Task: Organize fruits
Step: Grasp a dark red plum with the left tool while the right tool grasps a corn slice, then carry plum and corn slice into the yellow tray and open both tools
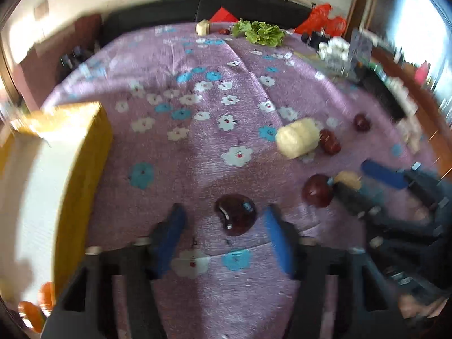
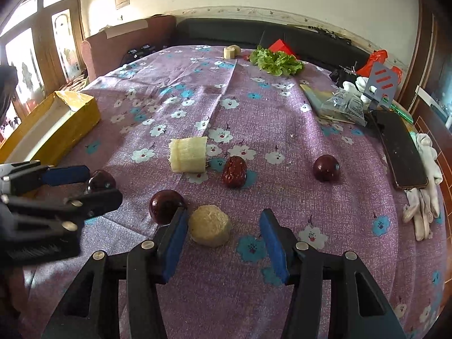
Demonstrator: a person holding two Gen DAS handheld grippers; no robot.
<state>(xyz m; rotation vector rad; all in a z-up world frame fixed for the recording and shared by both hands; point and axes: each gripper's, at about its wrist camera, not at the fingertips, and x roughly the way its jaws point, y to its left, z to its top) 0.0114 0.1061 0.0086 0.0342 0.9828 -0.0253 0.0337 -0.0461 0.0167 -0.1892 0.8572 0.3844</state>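
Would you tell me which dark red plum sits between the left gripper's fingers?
The dark red plum lying between the open left gripper; the other plum lies beside the right gripper.

Floral purple tablecloth (image 2: 282,130) over the table; black phone (image 2: 398,152), white gloves (image 2: 423,197) at right edge; lettuce (image 2: 276,60) at far end.

Both cameras sit low over a table under a purple floral tablecloth (image 2: 254,118), each looking forward along its own blue-padded fingers toward the far edge, where a head of lettuce (image 1: 258,32) (image 2: 278,60) lies. The left wrist view, blurred, hangs close above a dark plum (image 1: 236,214) and catches the right gripper (image 1: 367,178) at its right edge. The right wrist view is sharp, equally near the cloth, with the left gripper (image 2: 97,188) at its left. Both share the cut banana piece (image 1: 298,138) (image 2: 188,155), the red date (image 1: 330,141) (image 2: 234,171) and the yellow box (image 1: 82,147) (image 2: 56,130).
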